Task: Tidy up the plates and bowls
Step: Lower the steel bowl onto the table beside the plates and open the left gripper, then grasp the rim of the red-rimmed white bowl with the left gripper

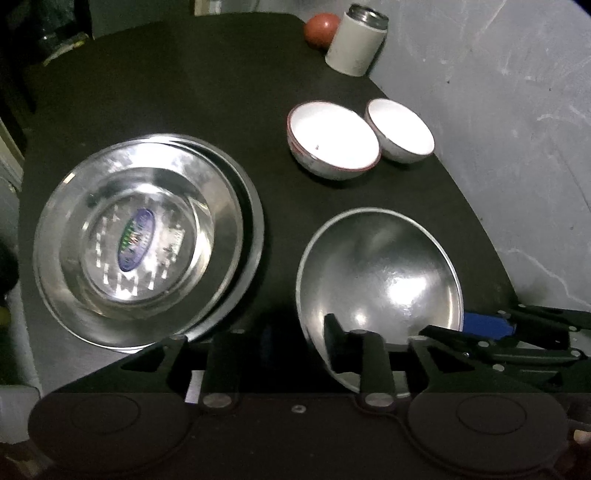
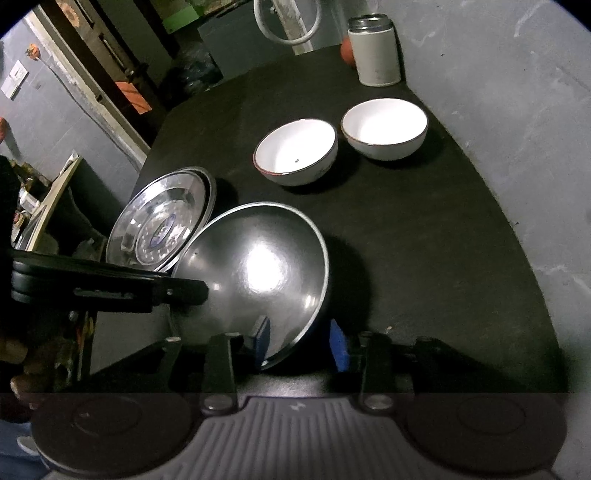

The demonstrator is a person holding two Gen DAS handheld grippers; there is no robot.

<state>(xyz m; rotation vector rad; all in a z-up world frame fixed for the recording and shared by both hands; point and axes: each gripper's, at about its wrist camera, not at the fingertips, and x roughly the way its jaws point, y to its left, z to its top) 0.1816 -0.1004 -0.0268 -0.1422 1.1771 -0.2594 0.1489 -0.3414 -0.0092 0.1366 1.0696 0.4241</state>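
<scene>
A large steel bowl (image 1: 384, 280) is tilted over the black table (image 1: 166, 92), with its open side facing both cameras. My left gripper (image 1: 299, 338) straddles its near rim, one black finger (image 1: 334, 336) lying inside the bowl. My right gripper (image 2: 301, 345) holds the steel bowl (image 2: 258, 266) at another part of the rim, one blue pad (image 2: 261, 341) inside and the other outside. A stack of steel plates (image 1: 140, 236) lies to the left. Two white bowls (image 1: 332, 140) (image 1: 400, 131) stand side by side behind.
A white metal-topped canister (image 1: 356, 38) and a red-brown ball (image 1: 321, 29) stand at the table's far corner by the grey wall (image 1: 517, 129). In the right wrist view the plates (image 2: 162, 225) sit close to the table's left edge, with clutter on the floor beyond.
</scene>
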